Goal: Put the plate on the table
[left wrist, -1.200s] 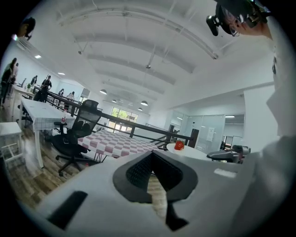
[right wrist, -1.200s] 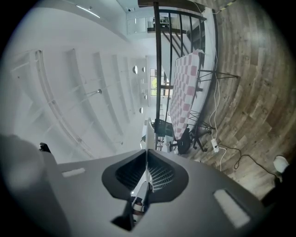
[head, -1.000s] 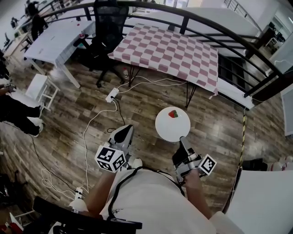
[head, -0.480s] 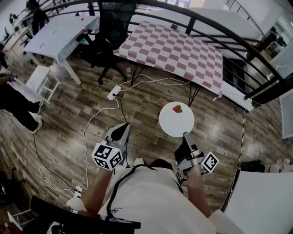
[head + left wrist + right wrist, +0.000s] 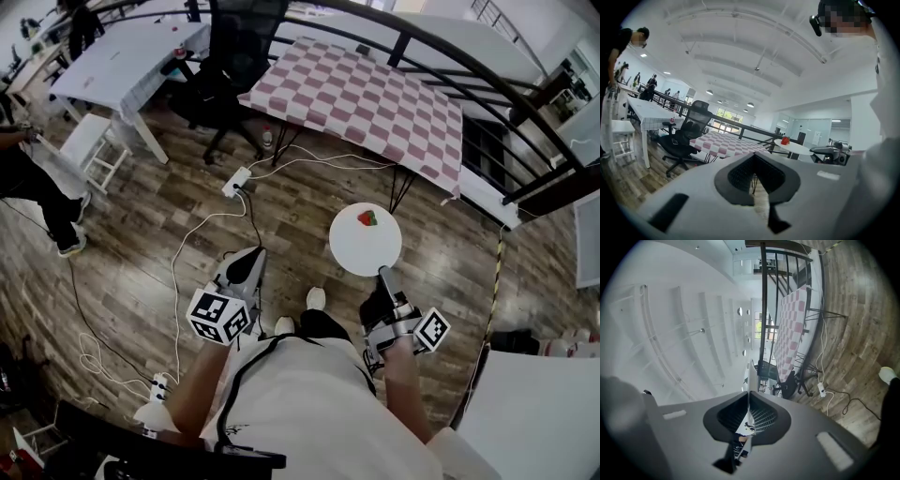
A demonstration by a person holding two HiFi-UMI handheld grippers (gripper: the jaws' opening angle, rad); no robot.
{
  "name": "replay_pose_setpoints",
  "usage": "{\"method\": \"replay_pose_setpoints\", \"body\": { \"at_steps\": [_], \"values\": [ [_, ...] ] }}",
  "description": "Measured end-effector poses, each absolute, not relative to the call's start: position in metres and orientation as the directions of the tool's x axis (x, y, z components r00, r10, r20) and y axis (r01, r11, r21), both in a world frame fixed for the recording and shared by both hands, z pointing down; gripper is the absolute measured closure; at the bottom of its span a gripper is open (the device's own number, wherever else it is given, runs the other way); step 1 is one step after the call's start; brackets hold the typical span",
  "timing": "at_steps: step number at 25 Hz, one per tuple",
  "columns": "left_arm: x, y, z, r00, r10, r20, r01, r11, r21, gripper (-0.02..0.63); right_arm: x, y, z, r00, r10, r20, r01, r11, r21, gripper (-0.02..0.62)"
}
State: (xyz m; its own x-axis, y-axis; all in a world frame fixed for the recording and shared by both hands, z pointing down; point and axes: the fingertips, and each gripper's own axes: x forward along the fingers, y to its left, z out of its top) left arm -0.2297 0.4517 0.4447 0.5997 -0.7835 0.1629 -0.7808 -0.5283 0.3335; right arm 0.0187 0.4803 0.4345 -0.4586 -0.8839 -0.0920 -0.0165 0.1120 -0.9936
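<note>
From where I stand, the left forearm (image 5: 199, 396) and the right forearm (image 5: 405, 384) both reach forward from the torso. The left gripper (image 5: 256, 253) points toward one o'clock, its jaws closed together on nothing. The right gripper (image 5: 382, 273) points toward eleven o'clock, its jaws pinched on the near rim of the plate (image 5: 352, 251).

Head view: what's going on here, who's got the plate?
A person stands on the wood floor with a gripper in each hand. The right gripper is clamped on the near rim of a white plate, holding it roughly level in the air with a small red item on top. The left gripper is shut and holds nothing. The checkered table is ahead of them, and the plate is not yet on it.
</note>
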Motion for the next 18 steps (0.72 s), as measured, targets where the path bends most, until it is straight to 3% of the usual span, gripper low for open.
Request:
{"method": "replay_pose_setpoints", "body": {
  "at_steps": [18],
  "values": [
    [-0.218,0.429,0.452,0.583,-0.791,0.186,-0.797,-0.511,0.323,0.6,0.026,0.453,0.445,-0.476,-0.873,-0.103,0.006,0.113,-0.994,0.574]
  ]
}}
